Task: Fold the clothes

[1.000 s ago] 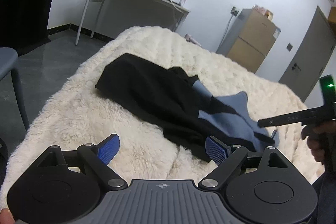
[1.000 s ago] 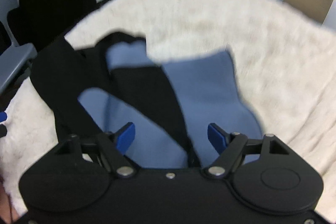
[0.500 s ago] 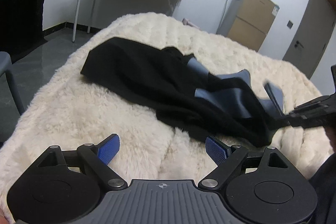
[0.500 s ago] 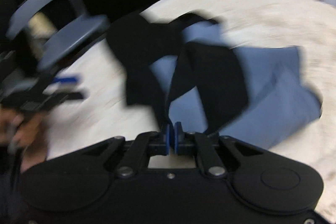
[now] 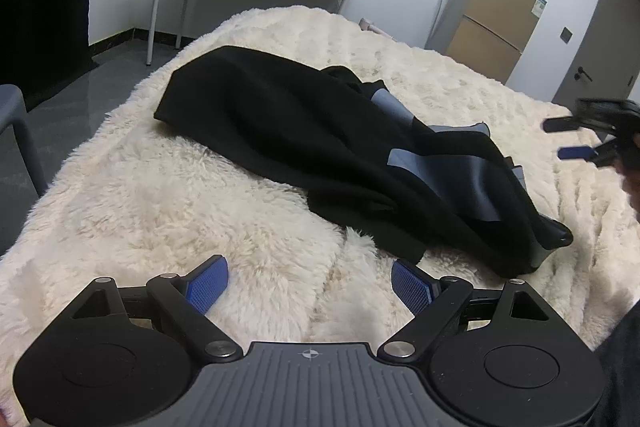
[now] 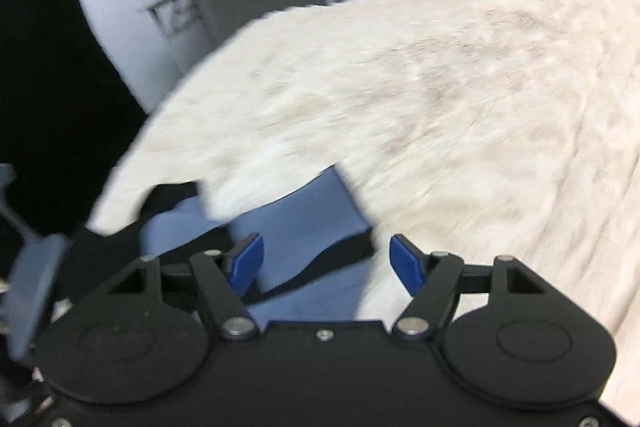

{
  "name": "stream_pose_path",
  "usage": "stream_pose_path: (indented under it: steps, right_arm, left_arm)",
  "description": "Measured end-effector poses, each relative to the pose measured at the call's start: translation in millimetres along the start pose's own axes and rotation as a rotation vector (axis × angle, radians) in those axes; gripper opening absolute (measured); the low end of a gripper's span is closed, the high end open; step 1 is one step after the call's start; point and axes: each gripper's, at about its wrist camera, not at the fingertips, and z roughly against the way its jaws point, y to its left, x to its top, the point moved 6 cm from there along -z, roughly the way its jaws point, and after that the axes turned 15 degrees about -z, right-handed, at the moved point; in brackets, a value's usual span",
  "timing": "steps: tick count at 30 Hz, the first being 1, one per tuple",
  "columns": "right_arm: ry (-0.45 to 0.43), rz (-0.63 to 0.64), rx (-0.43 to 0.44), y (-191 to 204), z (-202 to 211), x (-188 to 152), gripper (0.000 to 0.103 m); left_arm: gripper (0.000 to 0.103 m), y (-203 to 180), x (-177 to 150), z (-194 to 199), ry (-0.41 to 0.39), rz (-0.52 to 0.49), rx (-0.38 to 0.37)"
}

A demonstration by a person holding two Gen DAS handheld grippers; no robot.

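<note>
right-wrist view blurred — garment [image 6: 304,211] edge-cut

One garment [image 5: 320,147], two hand-held grippers [image 5: 308,281], perhaps.

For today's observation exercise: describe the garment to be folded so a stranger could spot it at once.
Start at the cream shaggy blanket covering the bed. On it lies one rumpled black garment, stretched diagonally across the middle. Its blue-grey panels and dark cloth set it apart; nothing else lies on the pale fur.

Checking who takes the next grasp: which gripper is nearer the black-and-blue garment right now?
Right. The right gripper hangs over the black-and-blue garment at its blue end, jaws opening, pressing nothing. The left gripper is open over bare cream blanket, just short of the hem.
</note>
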Motion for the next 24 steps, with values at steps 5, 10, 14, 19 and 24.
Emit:
stream_pose_path:
  steps: [5,10,14,19,24]
  right_arm:
    - [0.204,-0.107,-0.080,-13.1,-72.2,-7.5,0.058]
    - [0.154,-0.180,0.060,-20.5,-60.7,-8.2,0.009]
    - [-0.023,-0.224,0.118,-36.0,-20.7,18.2,0.006]
    - [-0.526,-0.412,-0.229,-138.1,60.0,52.3,0.009]
    - [-0.662,-0.681,-0.385,-207.6,82.0,35.3,0.049]
  left_arm:
    - [0.086,-4.1,1.0,-2.6,0.001,-0.008,0.003]
    - [0.086,-5.5,-1.0,-3.9,0.016,-0.029,0.007]
    - [0.086,-7.1,2.9,-7.9,0.018,-0.019,0.009]
    - [0.086,-8.1,11.0,-5.3,0.000,0.005,-0.012]
    - [0.086,-8.4,13.0,-7.9,0.005,0.010,-0.018]
